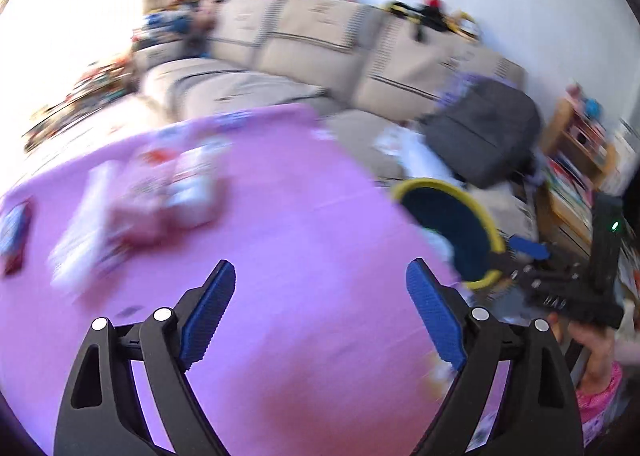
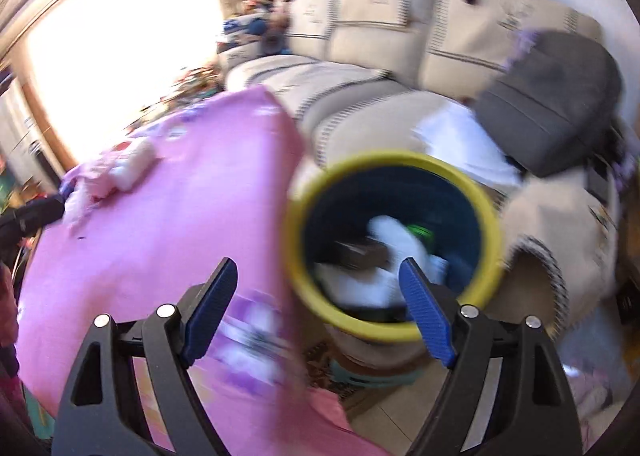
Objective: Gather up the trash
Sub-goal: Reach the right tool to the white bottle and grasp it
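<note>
A bin with a yellow rim (image 2: 390, 166) and dark blue inside stands beside the pink-covered table (image 2: 160, 240); white and green trash (image 2: 396, 244) lies in it. The bin also shows in the left wrist view (image 1: 452, 192). My right gripper (image 2: 316, 276) is open and empty, over the table edge and the bin's near rim. My left gripper (image 1: 320, 280) is open and empty above the pink tablecloth (image 1: 300, 216). A blurred pile of wrappers and packets (image 1: 152, 196) lies on the table to the left; it shows in the right wrist view (image 2: 120, 172) too. A purple wrapper (image 2: 252, 332) lies near the right gripper.
A beige sofa (image 1: 300, 56) runs behind the table, with a grey bag (image 1: 484, 132) and white papers (image 2: 460, 136) on it. A shelf of books (image 1: 576, 160) stands at the right. The right gripper's body (image 1: 576, 284) shows by the bin. Both views are motion-blurred.
</note>
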